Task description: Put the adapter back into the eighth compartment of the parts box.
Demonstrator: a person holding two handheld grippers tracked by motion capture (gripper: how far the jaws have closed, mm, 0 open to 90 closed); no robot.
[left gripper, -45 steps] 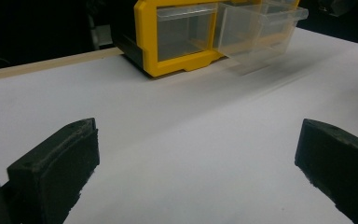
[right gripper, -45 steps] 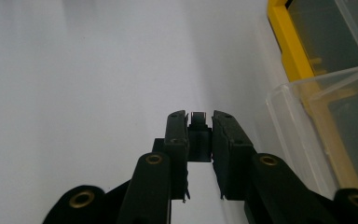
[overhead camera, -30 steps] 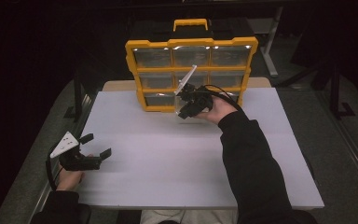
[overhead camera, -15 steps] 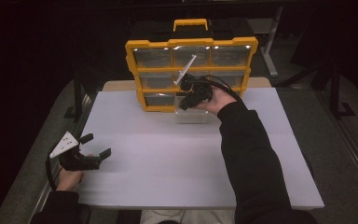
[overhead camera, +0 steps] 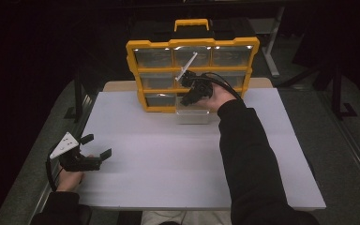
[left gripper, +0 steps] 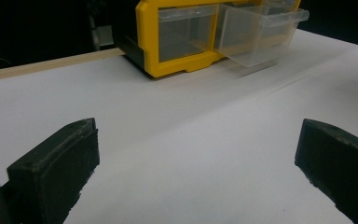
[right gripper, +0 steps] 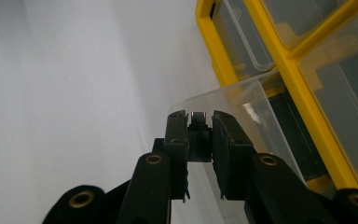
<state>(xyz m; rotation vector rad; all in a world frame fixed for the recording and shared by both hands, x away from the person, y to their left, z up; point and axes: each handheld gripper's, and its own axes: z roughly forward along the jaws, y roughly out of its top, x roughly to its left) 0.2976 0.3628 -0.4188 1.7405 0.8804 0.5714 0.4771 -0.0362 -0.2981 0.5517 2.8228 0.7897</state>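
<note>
The right claw (right gripper: 200, 123) is clamped on a small dark block (right gripper: 199, 135) and hovers over the clear drawer (overhead camera: 193, 114), which is pulled out of the bottom row of the yellow organizer (overhead camera: 192, 72) just beyond the claw. The left claw (overhead camera: 97, 146) rests on the white counter (overhead camera: 168, 159) with its jaws wide apart and nothing between them, the organizer well ahead of it.
</note>
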